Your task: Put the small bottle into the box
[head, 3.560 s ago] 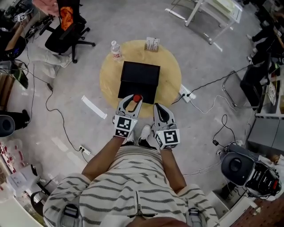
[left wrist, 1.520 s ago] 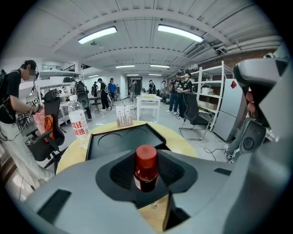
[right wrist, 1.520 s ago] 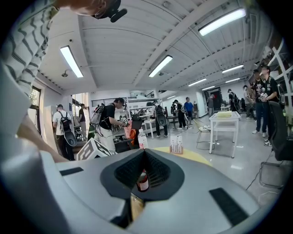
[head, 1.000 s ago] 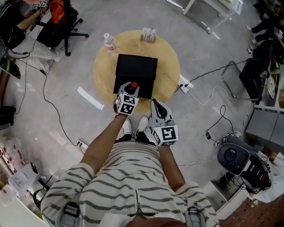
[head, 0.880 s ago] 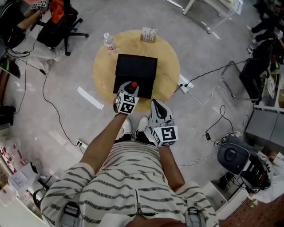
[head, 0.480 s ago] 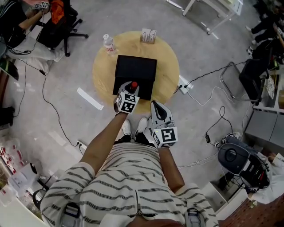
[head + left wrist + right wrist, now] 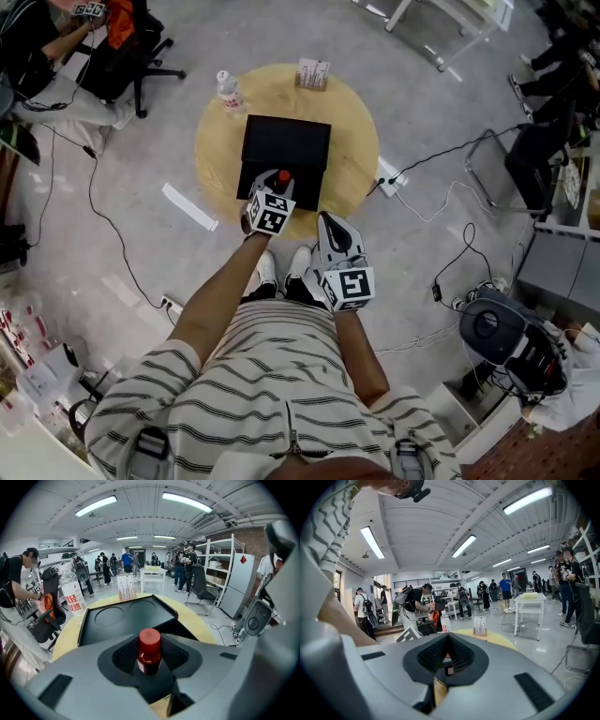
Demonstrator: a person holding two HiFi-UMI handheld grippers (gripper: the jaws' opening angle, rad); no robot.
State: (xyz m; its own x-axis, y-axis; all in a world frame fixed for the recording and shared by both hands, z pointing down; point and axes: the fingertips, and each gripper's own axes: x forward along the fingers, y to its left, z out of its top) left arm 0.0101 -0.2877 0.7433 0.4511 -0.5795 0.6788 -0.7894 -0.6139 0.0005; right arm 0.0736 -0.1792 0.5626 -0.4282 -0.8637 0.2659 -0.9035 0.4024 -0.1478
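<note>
The small bottle [image 7: 149, 651], red-capped and upright, sits clamped between the 2 jaws of my left gripper [image 7: 279, 181]; the dark ribbed pads press on its body from both sides, and the cap stands clear above them. From the head view I see the bottle over the near edge of the black box [image 7: 286, 145], though I cannot tell whether it touches the box. In the left gripper view the box lies just beyond the bottle, its top showing 2 shallow round hollows side by side. The box rests on a round wooden table [image 7: 352, 159]. At the table's far rim stand a clear water bottle [image 7: 226, 89] with a white label, to the left, and a small printed card holder [image 7: 314, 73], further right, both well apart from the box. My right gripper [image 7: 330, 221] hangs by the table's near rim, to the right of the left one; its jaws are pressed together with nothing between them. Below the grippers I see the person's shoes [image 7: 281, 272] on the grey floor. A white strip [image 7: 188, 207] lies on the floor left of the table, and a black office chair [image 7: 112, 66] stands further off at the upper left.
</note>
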